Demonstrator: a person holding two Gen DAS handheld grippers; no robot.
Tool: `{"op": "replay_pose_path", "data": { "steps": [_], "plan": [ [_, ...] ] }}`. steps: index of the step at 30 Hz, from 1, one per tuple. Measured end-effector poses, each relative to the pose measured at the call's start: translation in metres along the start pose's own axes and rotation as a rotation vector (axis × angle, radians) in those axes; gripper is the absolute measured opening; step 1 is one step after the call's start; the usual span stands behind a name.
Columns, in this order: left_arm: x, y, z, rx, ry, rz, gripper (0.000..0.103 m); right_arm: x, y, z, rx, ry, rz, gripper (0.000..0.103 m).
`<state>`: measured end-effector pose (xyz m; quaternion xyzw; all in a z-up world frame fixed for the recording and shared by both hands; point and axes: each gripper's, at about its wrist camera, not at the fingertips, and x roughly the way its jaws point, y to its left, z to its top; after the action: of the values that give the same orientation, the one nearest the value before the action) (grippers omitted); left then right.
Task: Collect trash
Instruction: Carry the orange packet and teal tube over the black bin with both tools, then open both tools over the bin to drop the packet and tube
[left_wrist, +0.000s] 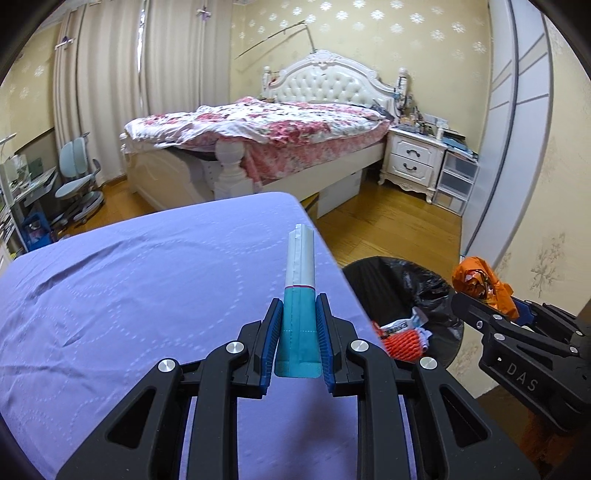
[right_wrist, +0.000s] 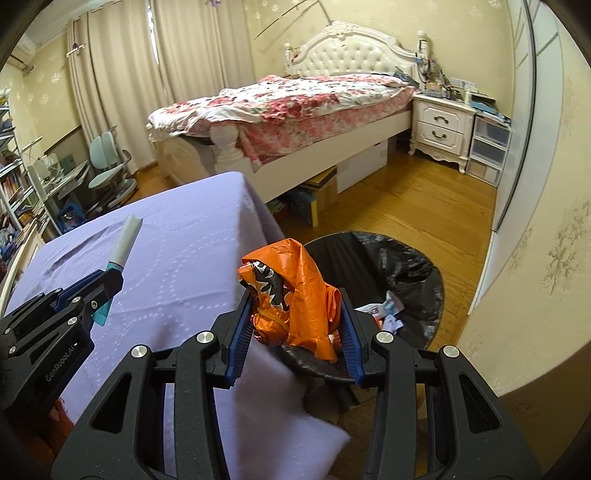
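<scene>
My left gripper (left_wrist: 299, 310) is shut on a flattened teal and white carton (left_wrist: 301, 280), held over the purple-covered table (left_wrist: 129, 295); in the right wrist view the same carton (right_wrist: 127, 236) sticks up at the left. My right gripper (right_wrist: 293, 314) is shut on a crumpled orange wrapper (right_wrist: 295, 291), at the table's corner above the near rim of the black-bagged trash bin (right_wrist: 406, 266). In the left wrist view the wrapper (left_wrist: 480, 284) shows at the right, beside the bin (left_wrist: 399, 280). Inside the bin lies other trash (left_wrist: 404, 332), orange and white.
A bed (left_wrist: 258, 129) with a floral quilt stands beyond the table, a white nightstand (left_wrist: 413, 158) and plastic drawers (left_wrist: 456, 181) to its right. A desk chair (left_wrist: 77, 177) is far left. Wooden floor (right_wrist: 406, 199) lies between bin and bed. A wardrobe wall (right_wrist: 535, 147) runs along the right.
</scene>
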<state>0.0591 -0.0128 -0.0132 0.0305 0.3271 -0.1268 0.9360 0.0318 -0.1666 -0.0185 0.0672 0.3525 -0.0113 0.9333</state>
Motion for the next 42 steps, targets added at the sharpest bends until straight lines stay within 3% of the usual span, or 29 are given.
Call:
{"op": "replay_pose_path", "data": {
  "steps": [6, 19, 34, 36, 38, 42],
  "plan": [
    [0.026, -0.03, 0.012, 0.055, 0.008, -0.024, 0.022, 0.011, -0.029, 0.007, 0.041, 0.008, -0.031, 0.042],
    [0.067, -0.057, 0.021, 0.108, 0.064, -0.026, 0.022, 0.047, -0.07, 0.02, 0.093, 0.039, -0.067, 0.042],
    [0.076, -0.069, 0.023, 0.122, 0.099, -0.024, 0.024, 0.062, -0.085, 0.023, 0.127, 0.058, -0.084, 0.043],
    [0.076, -0.068, 0.024, 0.118, 0.096, -0.021, 0.038, 0.062, -0.087, 0.023, 0.137, 0.06, -0.095, 0.044],
    [0.074, -0.066, 0.025, 0.112, 0.085, -0.019, 0.049, 0.061, -0.086, 0.024, 0.142, 0.055, -0.103, 0.051],
    [0.071, -0.067, 0.025, 0.108, 0.065, -0.021, 0.065, 0.06, -0.088, 0.024, 0.136, 0.042, -0.121, 0.057]
  ]
}}
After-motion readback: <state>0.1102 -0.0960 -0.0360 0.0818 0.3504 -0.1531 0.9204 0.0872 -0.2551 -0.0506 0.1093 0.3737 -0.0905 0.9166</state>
